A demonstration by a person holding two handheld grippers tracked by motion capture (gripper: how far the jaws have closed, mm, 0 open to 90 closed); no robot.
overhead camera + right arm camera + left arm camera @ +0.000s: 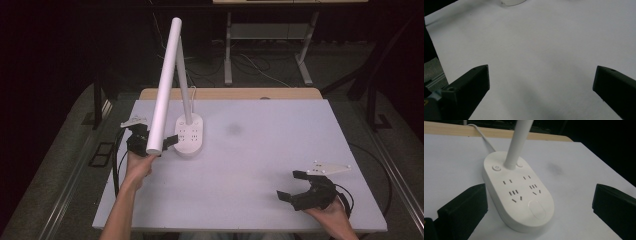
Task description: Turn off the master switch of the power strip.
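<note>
A white desk lamp stands at the table's left, its oval base [190,134] carrying several sockets. Its thin stem [184,85] rises to a long white light bar [165,85] that slopes down toward me. My left gripper [161,140] is open just in front of the base, partly hidden behind the bar's low end. In the left gripper view the base [519,195] lies between the two wide-apart jaws, near them but not gripped, with a round power button [496,168] beside the stem [517,145]. My right gripper [288,184] is open and empty over bare table at the front right.
The white table top [260,145] has a wooden strip [230,93] along its far edge. The lamp's cable [484,137] runs off the back. A faint grey smudge [233,130] marks the middle. The right gripper view has white table [544,45] under its jaws.
</note>
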